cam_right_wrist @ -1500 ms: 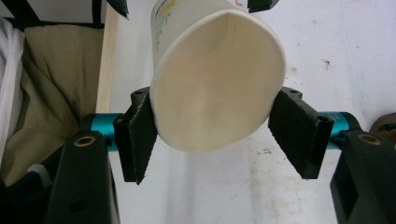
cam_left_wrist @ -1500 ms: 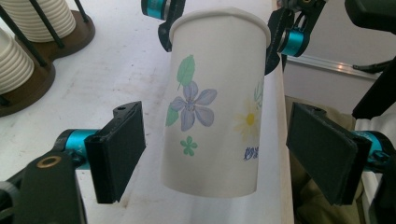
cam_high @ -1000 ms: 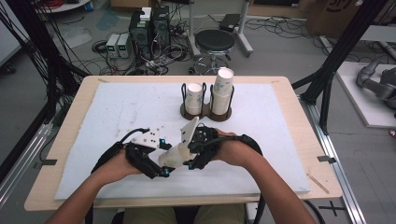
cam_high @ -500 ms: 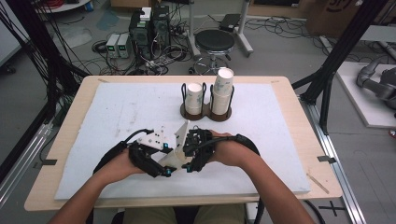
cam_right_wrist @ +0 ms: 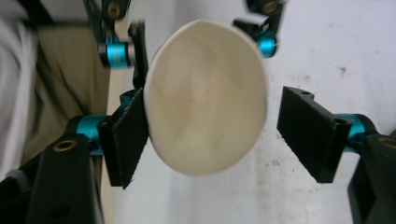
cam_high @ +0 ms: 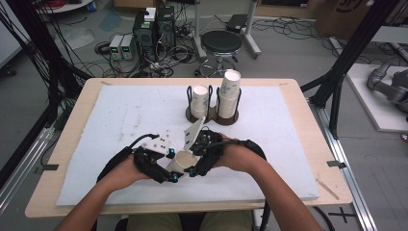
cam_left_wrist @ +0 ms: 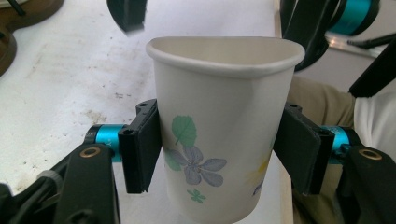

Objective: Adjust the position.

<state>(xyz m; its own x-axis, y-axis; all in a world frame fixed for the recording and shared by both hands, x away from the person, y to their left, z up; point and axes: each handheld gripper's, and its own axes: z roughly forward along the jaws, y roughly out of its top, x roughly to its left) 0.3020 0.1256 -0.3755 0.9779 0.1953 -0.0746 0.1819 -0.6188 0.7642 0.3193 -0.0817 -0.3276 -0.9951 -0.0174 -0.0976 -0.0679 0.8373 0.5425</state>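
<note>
- Floral paper cup [cam_left_wrist: 219, 135]: frame centre, squeezed between left claw [cam_left_wrist: 222, 149] jaws, rim deformed.
- Right claw [cam_right_wrist: 224, 140]: agape around cup mouth, one jaw touching.
- Step: probably hand-over; next, right closes before left releases.

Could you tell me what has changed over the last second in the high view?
The two grippers, left gripper and right gripper, stayed together near the table's front edge, shifting only slightly around the paper cup between them. The left one clamps it. The cup holder and its cups stayed put.
</note>
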